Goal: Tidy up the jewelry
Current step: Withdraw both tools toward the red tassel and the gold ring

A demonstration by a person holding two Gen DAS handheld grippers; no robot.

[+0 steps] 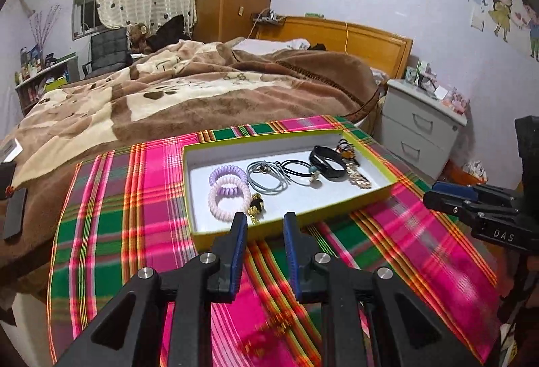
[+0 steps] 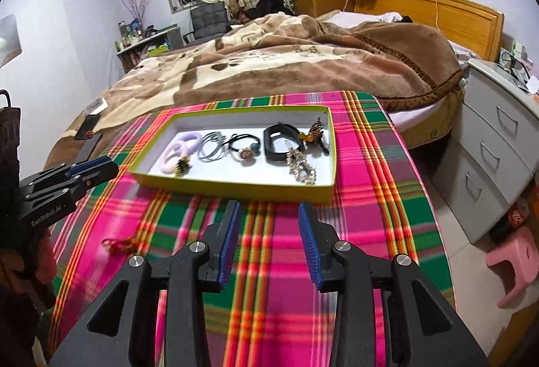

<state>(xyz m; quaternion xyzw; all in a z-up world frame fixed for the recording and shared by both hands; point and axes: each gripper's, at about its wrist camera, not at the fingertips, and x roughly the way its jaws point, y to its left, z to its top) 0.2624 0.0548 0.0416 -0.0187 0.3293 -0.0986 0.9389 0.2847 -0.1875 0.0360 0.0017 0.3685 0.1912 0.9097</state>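
Nearest me, my left tool (image 1: 262,221) and right tool (image 2: 269,210) hang released and empty over the plaid counter (image 2: 353,164). A small gold-and-red trinket (image 2: 118,245) lies loose there. Beyond, the tray (image 2: 235,186) holds hair ties and bracelets.

Both views are bright, with soft, even room light and hardly any shadows. The round lens bends the walls and leaves dark corners. The pink and green checked cloth (image 1: 421,232) is smeared with blur nearest the camera, while the shallow yellow-rimmed box (image 2: 235,186) on it looks sharper.
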